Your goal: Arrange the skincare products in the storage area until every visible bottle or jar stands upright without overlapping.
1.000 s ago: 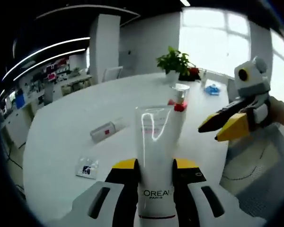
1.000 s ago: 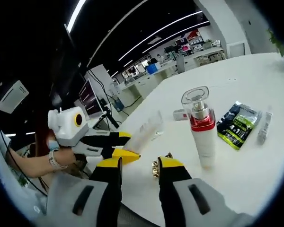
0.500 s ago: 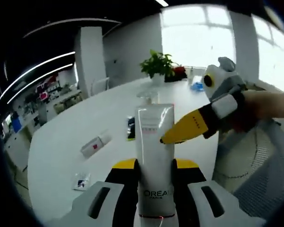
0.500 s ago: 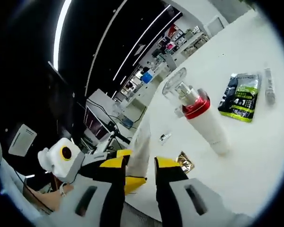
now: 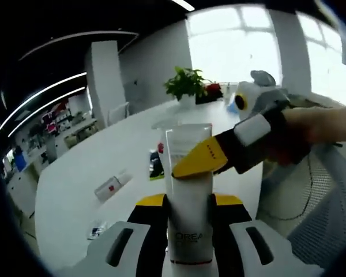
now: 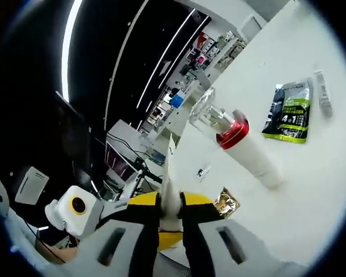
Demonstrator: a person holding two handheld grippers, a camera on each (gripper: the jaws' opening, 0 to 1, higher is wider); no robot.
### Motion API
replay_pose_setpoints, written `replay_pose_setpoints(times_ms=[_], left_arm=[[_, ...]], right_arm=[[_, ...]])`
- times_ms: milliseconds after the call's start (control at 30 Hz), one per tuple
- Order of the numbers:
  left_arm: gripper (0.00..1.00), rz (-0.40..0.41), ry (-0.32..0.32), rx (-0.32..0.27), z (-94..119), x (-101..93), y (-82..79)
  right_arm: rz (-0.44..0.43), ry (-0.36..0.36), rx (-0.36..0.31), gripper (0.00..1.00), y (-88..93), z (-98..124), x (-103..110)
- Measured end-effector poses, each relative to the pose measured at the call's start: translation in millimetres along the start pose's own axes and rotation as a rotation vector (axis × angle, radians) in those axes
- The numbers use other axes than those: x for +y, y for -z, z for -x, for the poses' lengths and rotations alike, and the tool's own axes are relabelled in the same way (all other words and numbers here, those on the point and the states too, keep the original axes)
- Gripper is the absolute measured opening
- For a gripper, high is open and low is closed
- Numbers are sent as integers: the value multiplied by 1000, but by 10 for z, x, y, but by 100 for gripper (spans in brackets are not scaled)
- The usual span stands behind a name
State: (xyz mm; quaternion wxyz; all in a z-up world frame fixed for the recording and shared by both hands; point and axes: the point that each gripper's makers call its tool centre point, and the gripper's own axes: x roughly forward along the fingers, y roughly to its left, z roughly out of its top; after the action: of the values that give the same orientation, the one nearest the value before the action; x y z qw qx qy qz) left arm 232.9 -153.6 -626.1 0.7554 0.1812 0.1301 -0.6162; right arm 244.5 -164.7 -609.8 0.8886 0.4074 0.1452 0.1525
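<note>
While both grippers clamp it, white tube, lower end hidden between left gripper jaws.

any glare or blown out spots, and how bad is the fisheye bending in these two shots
Left gripper view: the windows behind the plant are blown out white, and the table curves. Right gripper view: the table is nearly washed out, the ceiling light strip bows, and the pump bottle leans.

White tube, yellow-tipped claws, red-collared white bottle.
</note>
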Motion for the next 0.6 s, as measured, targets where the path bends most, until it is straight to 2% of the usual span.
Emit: replay_pose_setpoints(times_ms=[67, 133, 300, 367, 467, 500, 567, 600], left_arm=[[26, -32, -14, -17, 1, 8, -25], [27, -23, -7, -16, -8, 9, -27], [28, -34, 22, -31, -19, 18, -66], [29, -73, 32, -41, -24, 19, -94], [29, -109, 75, -45, -13, 25, -122], [28, -96, 91, -34, -11, 23, -106], [28, -97, 137, -35, -4, 11, -89], [28, -106, 157, -27, 5, 3, -65]], right_arm=[[43, -4, -9, 11, -25, 0, 35], [137, 18, 15, 9, -32, 7, 36], [361, 19, 73, 8, -95, -5, 123], [418, 5, 96, 8, -125, -10, 150], [502, -21, 119, 7, -164, -9, 188], [558, -51, 138, 7, -165, -4, 222], [578, -60, 158, 7, -172, 10, 241], [614, -85, 171, 7, -168, 20, 269]])
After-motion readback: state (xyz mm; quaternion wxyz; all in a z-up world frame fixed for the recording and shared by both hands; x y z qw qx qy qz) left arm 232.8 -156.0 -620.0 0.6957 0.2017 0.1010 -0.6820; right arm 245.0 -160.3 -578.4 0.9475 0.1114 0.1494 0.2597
